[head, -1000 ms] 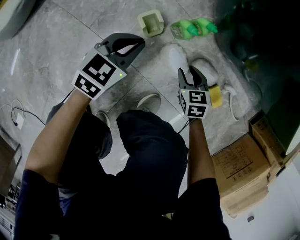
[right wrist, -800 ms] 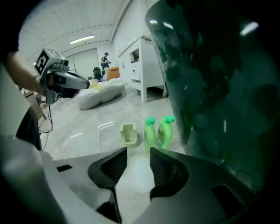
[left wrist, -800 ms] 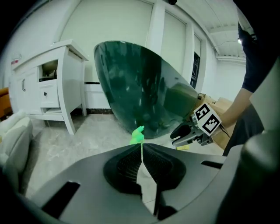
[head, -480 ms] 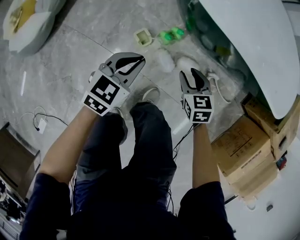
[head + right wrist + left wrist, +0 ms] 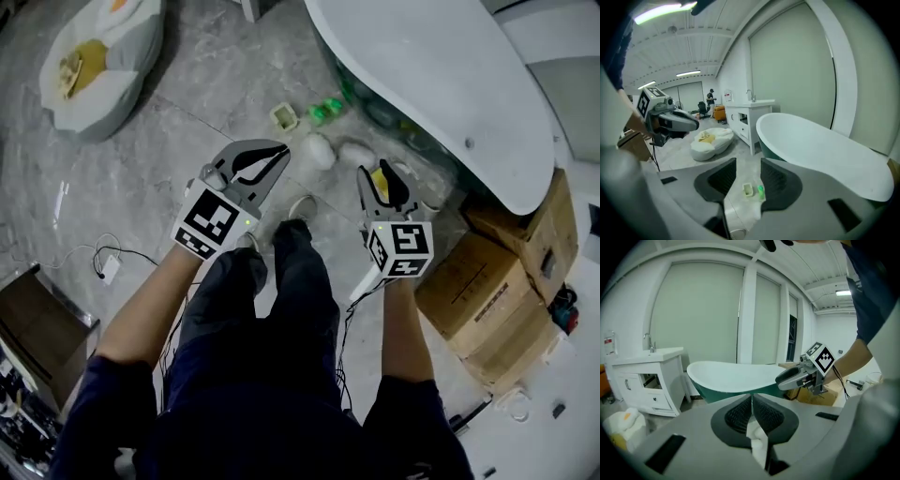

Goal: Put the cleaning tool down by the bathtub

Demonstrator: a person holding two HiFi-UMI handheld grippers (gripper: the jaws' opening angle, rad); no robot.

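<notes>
The cleaning tool, a yellow sponge (image 5: pixel 379 180) on a white handle, lies on the grey floor beside the white bathtub (image 5: pixel 441 84) with the green outside. In the head view it shows through the gap of my right gripper (image 5: pixel 381 169), which is held high above it, open and empty. The right gripper view looks past the open jaws at the floor and the tub (image 5: pixel 825 150). My left gripper (image 5: pixel 272 155) hangs to the left at about the same height, shut with nothing in it. From the left gripper view the tub (image 5: pixel 736 376) lies ahead.
Green bottles (image 5: pixel 326 111) and a small pale tray (image 5: pixel 281 115) lie at the tub's foot, beside two white lumps (image 5: pixel 319 150). Cardboard boxes (image 5: pixel 487 281) stand at the right. A white cushion (image 5: pixel 98 56) lies far left, a cable (image 5: pixel 108 267) near left. A white vanity (image 5: pixel 647 380) stands beyond.
The view and both grippers have risen far from the floor as the person stands up. The sponge stays on the floor by the tub, no longer beside the right gripper.
</notes>
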